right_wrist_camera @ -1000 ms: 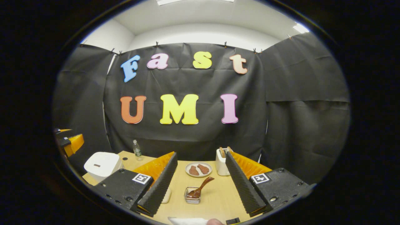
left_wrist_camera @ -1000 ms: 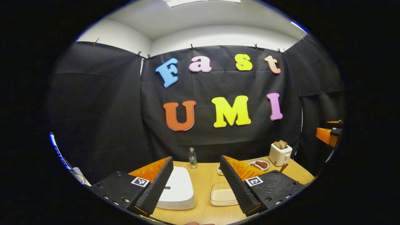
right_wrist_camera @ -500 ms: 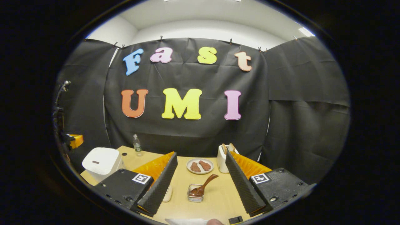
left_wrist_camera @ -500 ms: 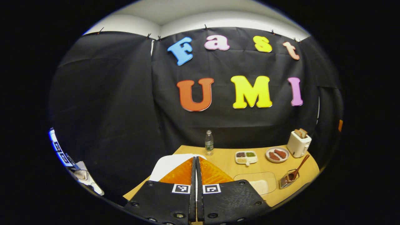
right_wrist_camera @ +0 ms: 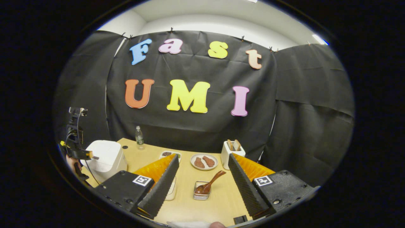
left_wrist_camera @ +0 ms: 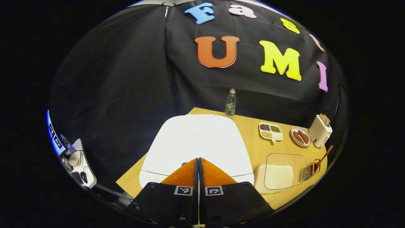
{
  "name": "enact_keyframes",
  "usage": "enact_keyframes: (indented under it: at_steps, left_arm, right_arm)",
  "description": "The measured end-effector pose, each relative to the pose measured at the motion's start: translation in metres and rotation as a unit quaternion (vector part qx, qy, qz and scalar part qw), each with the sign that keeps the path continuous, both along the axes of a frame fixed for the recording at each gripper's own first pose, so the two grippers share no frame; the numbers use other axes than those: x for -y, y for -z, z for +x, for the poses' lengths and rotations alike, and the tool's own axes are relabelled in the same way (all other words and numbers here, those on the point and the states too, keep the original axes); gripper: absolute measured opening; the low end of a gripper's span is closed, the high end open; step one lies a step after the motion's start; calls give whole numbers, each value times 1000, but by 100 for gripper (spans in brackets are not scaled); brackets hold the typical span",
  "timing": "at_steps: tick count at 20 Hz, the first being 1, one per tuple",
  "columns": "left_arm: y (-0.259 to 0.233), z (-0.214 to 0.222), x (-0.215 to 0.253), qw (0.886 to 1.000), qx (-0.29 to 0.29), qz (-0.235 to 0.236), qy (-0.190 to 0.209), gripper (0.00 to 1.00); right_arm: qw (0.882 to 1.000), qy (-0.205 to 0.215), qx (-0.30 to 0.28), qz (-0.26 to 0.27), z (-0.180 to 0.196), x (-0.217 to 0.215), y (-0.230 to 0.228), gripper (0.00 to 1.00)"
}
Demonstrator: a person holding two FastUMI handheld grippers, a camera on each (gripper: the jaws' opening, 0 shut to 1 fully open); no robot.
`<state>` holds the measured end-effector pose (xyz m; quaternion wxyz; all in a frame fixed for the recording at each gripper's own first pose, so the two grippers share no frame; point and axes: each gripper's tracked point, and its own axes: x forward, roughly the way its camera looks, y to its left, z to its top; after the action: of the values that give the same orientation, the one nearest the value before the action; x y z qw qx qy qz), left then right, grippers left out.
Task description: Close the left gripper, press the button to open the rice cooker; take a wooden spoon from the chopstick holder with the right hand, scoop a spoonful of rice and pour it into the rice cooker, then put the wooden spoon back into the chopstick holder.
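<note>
Now the left tongs (left_wrist_camera: 198,160) are seen closed, finger against finger with nothing between, where a second ago they were spread; they have been lowered over the front edge of the closed rice cooker (left_wrist_camera: 196,139). The press is judged to be near. The right tongs (right_wrist_camera: 202,177) are held open and empty above the surface (right_wrist_camera: 183,209), the wooden spoon (right_wrist_camera: 209,184) resting in the chopstick holder (right_wrist_camera: 202,193). The button is hidden (the fingers cover it).

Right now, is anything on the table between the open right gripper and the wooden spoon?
No. In the right gripper view, bare table lies between the right gripper and the wooden spoon, which rests in its chopstick holder.
</note>
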<state>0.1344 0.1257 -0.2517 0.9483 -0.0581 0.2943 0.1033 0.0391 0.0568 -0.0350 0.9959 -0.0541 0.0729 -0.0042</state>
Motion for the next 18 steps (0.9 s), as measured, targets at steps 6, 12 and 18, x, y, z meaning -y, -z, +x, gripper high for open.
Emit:
enact_keyframes:
  at_steps: [6,12,18]
  left_arm:
    - [17,1,-5,1000,-16,11,1,1]
    - [28,3,-2,999,-51,10,12,2]
    - [28,1,0,997,-62,-32,13,1]
  right_arm:
    - [1000,1,-11,-2,-1,-10,5,100]
    - [1000,-2,-22,6,0,-14,11,100]
    - [999,-7,-28,15,1,-15,13,100]
